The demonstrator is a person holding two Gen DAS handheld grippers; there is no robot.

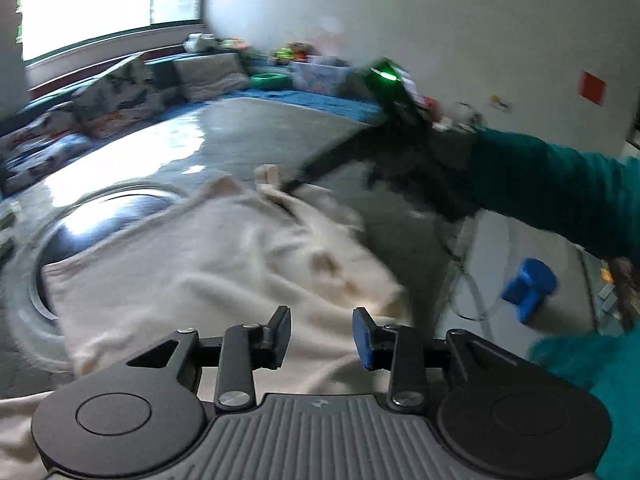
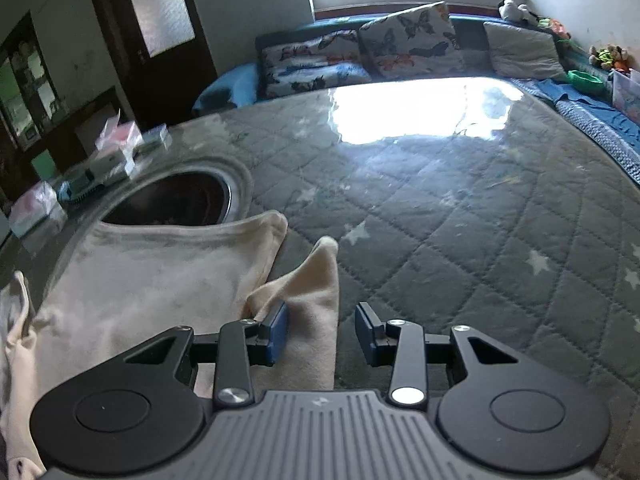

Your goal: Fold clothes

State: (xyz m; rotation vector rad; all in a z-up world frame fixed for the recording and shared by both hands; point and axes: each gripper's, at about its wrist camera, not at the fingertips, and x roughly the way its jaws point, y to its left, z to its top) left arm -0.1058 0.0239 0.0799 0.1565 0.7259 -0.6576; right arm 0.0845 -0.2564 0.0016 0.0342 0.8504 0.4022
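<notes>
A cream garment [image 1: 208, 256] lies spread on the grey quilted table [image 1: 260, 132]. My left gripper [image 1: 322, 334] is open, low over the garment's near part, holding nothing. In the left wrist view the right gripper's black body with a green light [image 1: 386, 76] is blurred at the garment's far edge; its fingertips are unclear there. In the right wrist view the garment [image 2: 160, 280] lies to the left, with a loose pointed flap [image 2: 316, 288] between my right gripper's jaws [image 2: 322, 332], which are open and apart from it.
A round metal-rimmed opening [image 2: 180, 200] sits in the table beside the garment. Small boxes [image 2: 116, 152] stand at the table's left edge. A sofa with butterfly cushions [image 2: 360, 52] runs behind. A blue object [image 1: 528, 288] lies right of the garment.
</notes>
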